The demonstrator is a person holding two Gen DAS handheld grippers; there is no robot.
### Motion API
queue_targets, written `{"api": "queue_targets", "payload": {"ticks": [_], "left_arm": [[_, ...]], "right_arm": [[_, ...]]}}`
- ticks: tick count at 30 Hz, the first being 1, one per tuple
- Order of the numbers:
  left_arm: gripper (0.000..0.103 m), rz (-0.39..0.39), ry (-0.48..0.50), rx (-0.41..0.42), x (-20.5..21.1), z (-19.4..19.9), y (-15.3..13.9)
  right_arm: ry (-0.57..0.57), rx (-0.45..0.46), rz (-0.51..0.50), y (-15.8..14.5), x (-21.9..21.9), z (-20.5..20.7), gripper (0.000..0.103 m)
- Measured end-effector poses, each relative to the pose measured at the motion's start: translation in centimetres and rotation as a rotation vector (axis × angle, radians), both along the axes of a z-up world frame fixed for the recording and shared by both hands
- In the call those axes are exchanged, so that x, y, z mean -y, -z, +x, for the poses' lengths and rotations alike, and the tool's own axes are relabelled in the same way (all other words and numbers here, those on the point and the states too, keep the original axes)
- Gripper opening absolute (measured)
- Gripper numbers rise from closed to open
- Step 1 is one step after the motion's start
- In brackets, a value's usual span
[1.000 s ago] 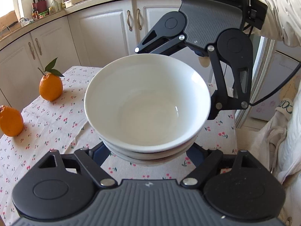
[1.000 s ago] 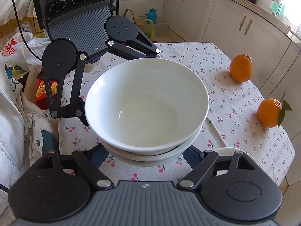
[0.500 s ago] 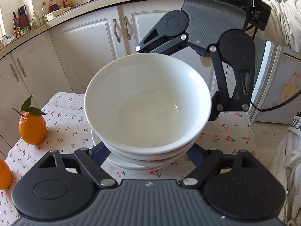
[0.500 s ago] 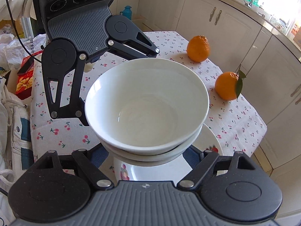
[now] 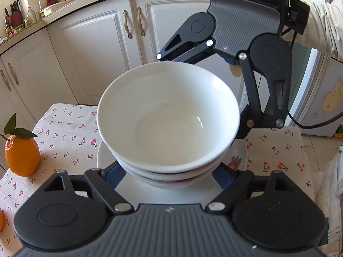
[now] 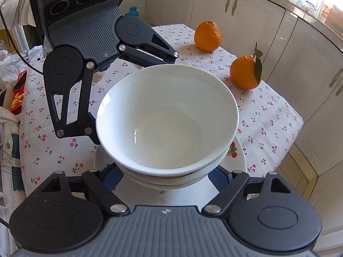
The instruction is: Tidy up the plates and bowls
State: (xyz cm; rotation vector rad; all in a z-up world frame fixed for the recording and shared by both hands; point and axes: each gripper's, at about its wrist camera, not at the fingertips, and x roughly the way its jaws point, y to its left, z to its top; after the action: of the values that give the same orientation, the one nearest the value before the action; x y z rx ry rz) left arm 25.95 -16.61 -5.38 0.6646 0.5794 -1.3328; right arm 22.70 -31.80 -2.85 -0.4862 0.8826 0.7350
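Above the plate (image 5: 107,160) sits the stack of white bowls (image 5: 168,120), carried between two hand-held grippers from opposite sides. Nearest the camera, the left hand-held gripper (image 5: 169,175) pinches the lower bowls with its blue pads (image 5: 113,173); across the bowls, the right hand-held gripper (image 6: 167,175) grips them likewise. Under the bowls the plate lies on the cherry-print cloth (image 6: 268,111) of the bench. Beyond the bowls, well apart, stand two oranges (image 6: 245,71).
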Motion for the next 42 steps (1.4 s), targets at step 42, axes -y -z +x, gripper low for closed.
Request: {"api": "queue_targets", "payload": {"ticks": [42], "left_arm": [[0.102,-0.215,-0.508,0.21,-6.5,-9.6,-5.0]], "right_arm": [[0.357,0.183,-0.03,-3.3,-4.4,-8.6,0.103]]}}
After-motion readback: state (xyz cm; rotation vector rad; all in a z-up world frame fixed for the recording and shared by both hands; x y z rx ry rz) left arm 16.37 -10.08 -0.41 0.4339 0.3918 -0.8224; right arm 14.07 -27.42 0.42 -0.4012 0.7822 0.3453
